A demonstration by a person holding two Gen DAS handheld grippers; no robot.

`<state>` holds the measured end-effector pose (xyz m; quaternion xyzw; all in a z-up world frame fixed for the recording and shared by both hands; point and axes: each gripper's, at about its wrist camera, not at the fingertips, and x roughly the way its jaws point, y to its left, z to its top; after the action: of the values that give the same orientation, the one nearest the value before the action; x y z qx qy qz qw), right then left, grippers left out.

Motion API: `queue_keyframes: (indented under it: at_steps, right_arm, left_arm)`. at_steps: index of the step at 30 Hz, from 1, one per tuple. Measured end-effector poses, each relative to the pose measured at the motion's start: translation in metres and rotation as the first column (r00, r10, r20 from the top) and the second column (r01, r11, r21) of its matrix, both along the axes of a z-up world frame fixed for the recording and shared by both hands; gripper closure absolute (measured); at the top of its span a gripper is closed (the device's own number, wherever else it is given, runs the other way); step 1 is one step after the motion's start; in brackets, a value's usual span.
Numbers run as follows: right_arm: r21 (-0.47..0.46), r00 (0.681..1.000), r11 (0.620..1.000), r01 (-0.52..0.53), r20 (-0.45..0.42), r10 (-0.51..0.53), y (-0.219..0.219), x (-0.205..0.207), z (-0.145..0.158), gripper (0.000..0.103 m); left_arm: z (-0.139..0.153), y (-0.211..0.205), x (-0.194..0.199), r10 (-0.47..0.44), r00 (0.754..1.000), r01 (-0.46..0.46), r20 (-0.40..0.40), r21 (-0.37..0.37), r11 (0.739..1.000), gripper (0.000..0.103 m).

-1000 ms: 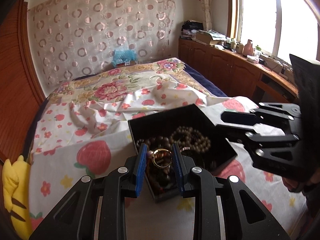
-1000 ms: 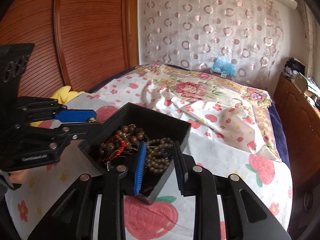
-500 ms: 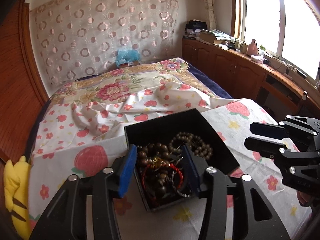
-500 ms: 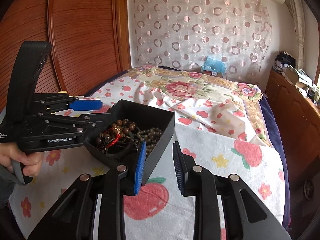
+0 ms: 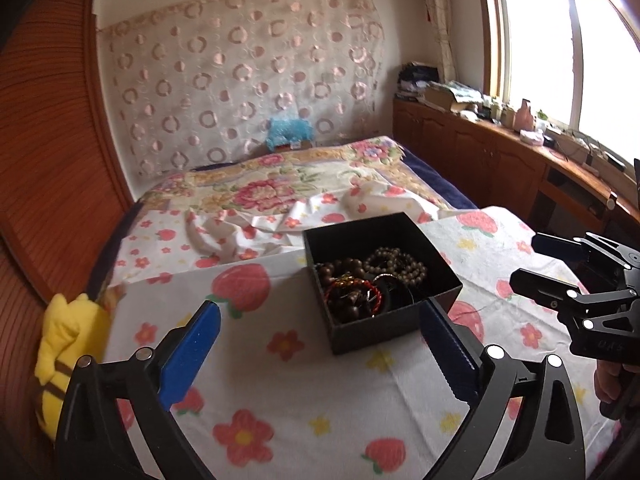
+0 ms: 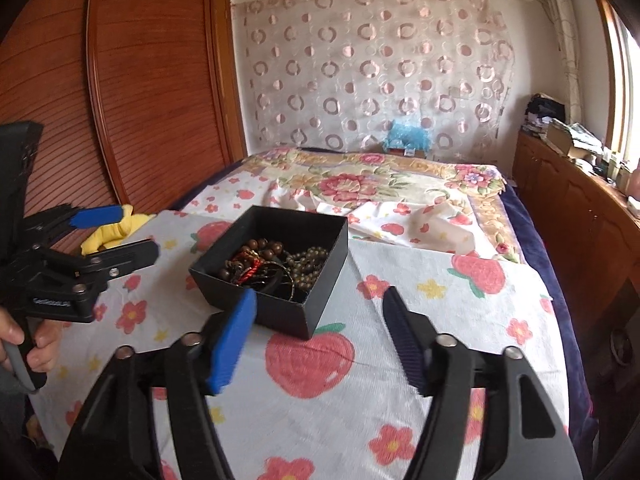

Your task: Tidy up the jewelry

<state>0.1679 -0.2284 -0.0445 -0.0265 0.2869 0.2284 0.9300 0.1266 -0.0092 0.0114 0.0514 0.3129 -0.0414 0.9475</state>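
Presently: black box point(image 5: 380, 276) on the strawberry-print cloth point(image 5: 300, 392) at the near end of the bed, holding bead bracelets point(image 5: 396, 264) and a red cord point(image 5: 352, 292). Left gripper point(image 5: 316, 344) and right gripper point(image 6: 320, 332): jaws wide apart, empty. No loose jewelry visible; task looks finished.

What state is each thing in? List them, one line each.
Left claw: open, empty, clear of the box.
Right claw: open, empty, clear of the box.
Black box: lidless, upright on the bedspread.
Bead bracelets: piled inside the box.
Red cord bracelet: tangled among the beads.
Yellow plush toy: lying at the bed's edge.
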Motion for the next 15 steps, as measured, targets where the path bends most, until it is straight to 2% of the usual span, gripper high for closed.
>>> queue_keyframes:
  at_steps: [5,9,15]
  right_arm:
    - [0.016,0.999,0.999,0.029,0.039,-0.03,-0.002,-0.019,0.014,0.011]
    - [0.032,0.995,0.998,0.062,0.07,-0.064,-0.008,-0.032,0.025,0.003]
    - [0.076,0.992,0.992,0.099,0.069,-0.105,-0.016,-0.05,0.036,0.003]
  left_arm:
    - [0.015,0.009,-0.025,0.027,0.999,-0.026,0.031,-0.032,0.999,0.008]
    - [0.023,0.014,-0.045,0.058,0.996,-0.055,0.062,-0.044,0.998,0.008]
    - [0.03,0.016,-0.068,0.097,0.99,-0.093,0.1,-0.048,0.995,0.008]
